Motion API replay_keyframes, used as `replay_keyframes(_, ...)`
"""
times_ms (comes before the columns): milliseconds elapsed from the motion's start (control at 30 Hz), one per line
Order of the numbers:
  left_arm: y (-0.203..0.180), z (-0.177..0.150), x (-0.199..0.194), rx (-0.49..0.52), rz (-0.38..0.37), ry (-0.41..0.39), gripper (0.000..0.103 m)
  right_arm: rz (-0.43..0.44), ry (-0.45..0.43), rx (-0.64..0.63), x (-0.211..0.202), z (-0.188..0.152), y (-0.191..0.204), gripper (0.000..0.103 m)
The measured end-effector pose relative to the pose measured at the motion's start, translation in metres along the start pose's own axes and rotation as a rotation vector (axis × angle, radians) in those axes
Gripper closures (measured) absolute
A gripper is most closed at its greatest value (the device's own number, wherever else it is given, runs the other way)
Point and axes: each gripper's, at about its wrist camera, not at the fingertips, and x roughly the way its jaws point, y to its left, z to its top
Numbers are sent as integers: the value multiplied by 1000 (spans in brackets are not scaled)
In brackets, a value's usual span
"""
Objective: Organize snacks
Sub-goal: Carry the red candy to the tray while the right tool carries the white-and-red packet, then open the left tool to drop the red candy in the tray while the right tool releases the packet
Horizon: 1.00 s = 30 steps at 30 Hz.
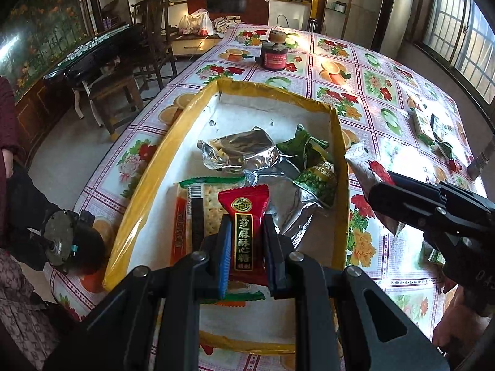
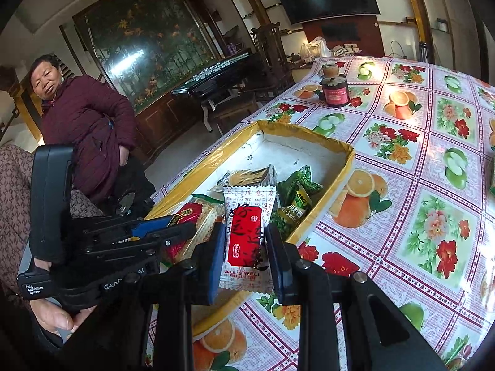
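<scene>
My left hand-held gripper [image 1: 244,244] pinches a red candy packet [image 1: 243,216] above the yellow-rimmed box [image 1: 142,182]. My right hand-held gripper [image 2: 246,256] clamps a white-and-red candy packet [image 2: 246,235] over the box's near corner on the tabletop [image 2: 417,185].

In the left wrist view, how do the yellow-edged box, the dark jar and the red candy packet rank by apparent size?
1. Yellow-edged box, clearly the largest.
2. Red candy packet, held in the left tongs; nearness to the camera enlarges it.
3. Dark jar, far away on the table, so its true rank against the packet is unsure.
</scene>
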Motion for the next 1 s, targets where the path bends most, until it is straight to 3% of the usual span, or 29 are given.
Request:
replay_keyframes(700, -3, 10, 14, -14, -32, 28, 83, 1, -4, 29, 34, 29, -14, 76)
replay_keyframes(1000, -6, 22, 31, -17, -31, 49, 83, -6, 43, 28, 60, 34, -20, 76)
